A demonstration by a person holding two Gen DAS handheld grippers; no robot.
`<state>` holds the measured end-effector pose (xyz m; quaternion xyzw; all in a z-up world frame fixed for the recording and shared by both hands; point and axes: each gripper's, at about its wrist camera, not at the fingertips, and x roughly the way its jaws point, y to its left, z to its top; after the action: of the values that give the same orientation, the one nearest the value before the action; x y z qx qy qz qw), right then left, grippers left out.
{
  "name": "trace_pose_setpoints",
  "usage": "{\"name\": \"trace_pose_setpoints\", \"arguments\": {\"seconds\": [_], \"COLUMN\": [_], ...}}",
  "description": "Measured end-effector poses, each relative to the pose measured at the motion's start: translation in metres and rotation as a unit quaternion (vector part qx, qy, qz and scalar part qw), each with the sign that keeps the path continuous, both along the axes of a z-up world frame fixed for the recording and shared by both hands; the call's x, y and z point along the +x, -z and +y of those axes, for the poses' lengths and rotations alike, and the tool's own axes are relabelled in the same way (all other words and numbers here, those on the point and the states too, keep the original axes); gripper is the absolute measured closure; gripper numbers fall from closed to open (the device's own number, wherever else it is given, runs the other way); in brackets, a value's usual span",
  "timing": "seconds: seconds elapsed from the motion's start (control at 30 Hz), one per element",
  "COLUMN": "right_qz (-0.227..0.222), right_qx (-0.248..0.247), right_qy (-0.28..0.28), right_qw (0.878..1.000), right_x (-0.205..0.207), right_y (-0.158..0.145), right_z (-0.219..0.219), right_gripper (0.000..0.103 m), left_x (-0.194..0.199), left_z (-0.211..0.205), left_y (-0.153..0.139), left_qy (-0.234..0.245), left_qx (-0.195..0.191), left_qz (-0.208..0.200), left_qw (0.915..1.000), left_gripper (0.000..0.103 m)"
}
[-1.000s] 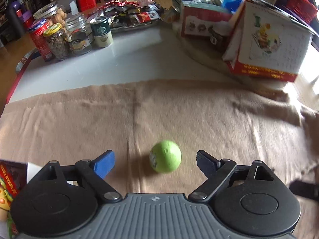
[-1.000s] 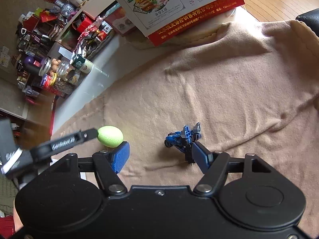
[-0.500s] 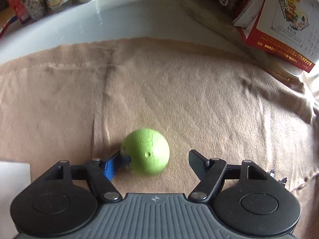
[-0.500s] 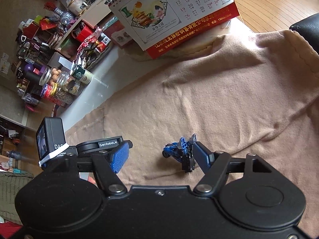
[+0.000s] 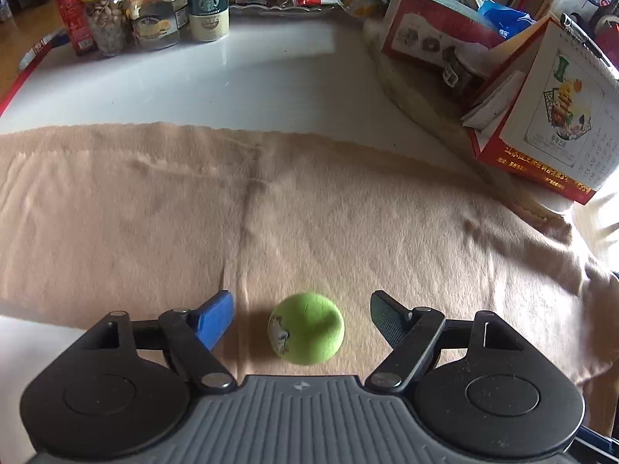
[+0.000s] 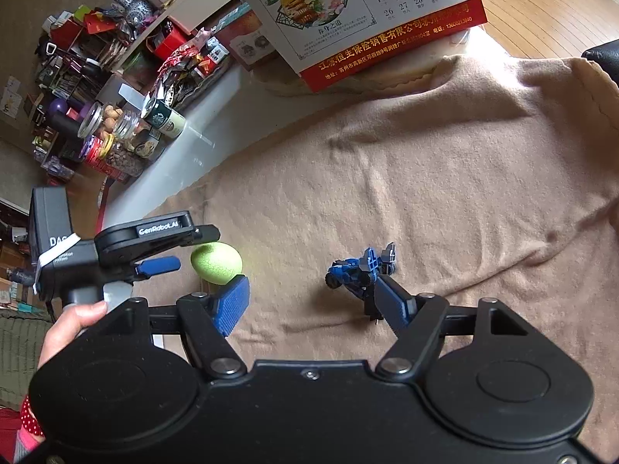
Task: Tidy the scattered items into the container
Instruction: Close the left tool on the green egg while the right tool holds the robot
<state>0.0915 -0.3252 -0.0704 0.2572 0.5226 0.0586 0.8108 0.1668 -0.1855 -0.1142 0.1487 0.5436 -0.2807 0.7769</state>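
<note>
One green egg between the left tool's closing jaws, untouched.

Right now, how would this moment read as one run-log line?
left hand-held gripper: open, closing around green egg, no contact | right hand-held gripper: open by blue toy robot | surface: tan cloth

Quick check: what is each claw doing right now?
Left claw: open, closing around the green egg, pads not touching.
Right claw: open, blue toy robot beside one finger.
</note>
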Motion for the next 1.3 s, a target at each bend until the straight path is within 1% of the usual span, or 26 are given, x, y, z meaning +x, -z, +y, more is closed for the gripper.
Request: {"name": "trace_pose_setpoints", "arguments": {"seconds": [0.03,0.07,0.13,0.23,0.3,0.4,0.53,0.63,0.7,0.8,0.9,0.93,0.97,1.03,1.07,1.1,1.13,1.2,1.27,1.3], "right_qz": [-0.001,-0.003,-0.005,-0.005,-0.004,-0.002,0.000,0.000,0.000,0.002,0.004,0.003,0.002,-0.002,-0.004,-0.004,-0.004,0.000,0.001,0.000], "right_qx": [0.001,0.000,0.001,0.003,0.001,0.000,-0.003,-0.003,-0.001,0.000,0.007,0.008,0.009,0.011,0.010,0.009,0.009,0.013,0.014,0.014], "right_qy": [-0.001,0.002,0.004,0.009,0.007,0.001,0.000,-0.001,-0.003,-0.003,0.000,0.002,0.003,0.004,0.003,0.003,0.004,0.001,0.002,0.003], "right_qw": [1.000,1.000,1.000,1.000,1.000,1.000,1.000,1.000,1.000,1.000,1.000,1.000,1.000,1.000,1.000,1.000,1.000,1.000,1.000,1.000], "right_x": [0.000,0.001,0.002,0.005,0.005,0.004,0.004,0.003,0.003,0.002,0.002,0.002,0.002,0.001,0.001,0.001,0.001,0.001,0.001,0.001], "right_y": [-0.001,-0.001,-0.003,-0.003,-0.002,-0.002,-0.001,-0.001,-0.001,0.000,0.000,-0.001,-0.002,-0.003,-0.004,-0.004,-0.004,-0.002,-0.002,-0.003], "right_z": [0.000,-0.001,-0.003,-0.004,-0.002,-0.001,0.000,0.000,0.000,0.000,-0.003,-0.004,-0.005,-0.006,-0.006,-0.005,-0.006,-0.005,-0.007,-0.007], "right_gripper": [0.034,0.034,0.034,0.034,0.034,0.034,0.034,0.034,0.034,0.034,0.034,0.034,0.034,0.034,0.034,0.034,0.034,0.034,0.034,0.034], "left_x": [0.001,0.000,-0.005,-0.012,-0.014,-0.015,-0.029,-0.039,-0.045,-0.055,-0.066,-0.068,-0.068,-0.062,-0.058,-0.055,-0.051,-0.046,-0.042,-0.040], "left_z": [-0.004,-0.006,-0.011,-0.014,-0.013,-0.012,-0.008,-0.001,0.003,0.005,0.007,0.009,0.012,0.014,0.013,0.010,0.006,-0.004,-0.012,-0.014], "left_y": [0.004,0.009,0.019,0.028,0.030,0.031,0.030,0.031,0.029,0.028,0.034,0.033,0.028,0.014,0.008,0.004,0.001,0.001,0.006,0.009], "left_qy": [0.009,0.019,0.041,0.064,0.069,0.069,0.097,0.116,0.124,0.156,0.178,0.180,0.175,0.151,0.136,0.121,0.110,0.106,0.099,0.096], "left_qx": [0.008,0.015,0.035,0.053,0.047,0.038,0.046,0.047,0.049,0.066,0.114,0.116,0.108,0.076,0.062,0.055,0.055,0.065,0.072,0.069], "left_qz": [0.005,0.011,0.017,0.006,0.006,0.018,0.022,0.035,0.033,0.046,0.066,0.068,0.066,0.059,0.053,0.042,0.028,0.011,0.007,0.007], "left_qw": [0.9999,0.9996,0.9984,0.9965,0.9965,0.9967,0.9940,0.9916,0.9905,0.9845,0.9751,0.9745,0.9764,0.9838,0.9874,0.9903,0.9920,0.9922,0.9925,0.9929], "left_gripper": [0.044,0.045,0.045,0.045,0.045,0.046,0.047,0.047,0.050,0.050,0.049,0.049,0.049,0.043,0.034,0.028,0.028,0.028,0.029,0.029]}}
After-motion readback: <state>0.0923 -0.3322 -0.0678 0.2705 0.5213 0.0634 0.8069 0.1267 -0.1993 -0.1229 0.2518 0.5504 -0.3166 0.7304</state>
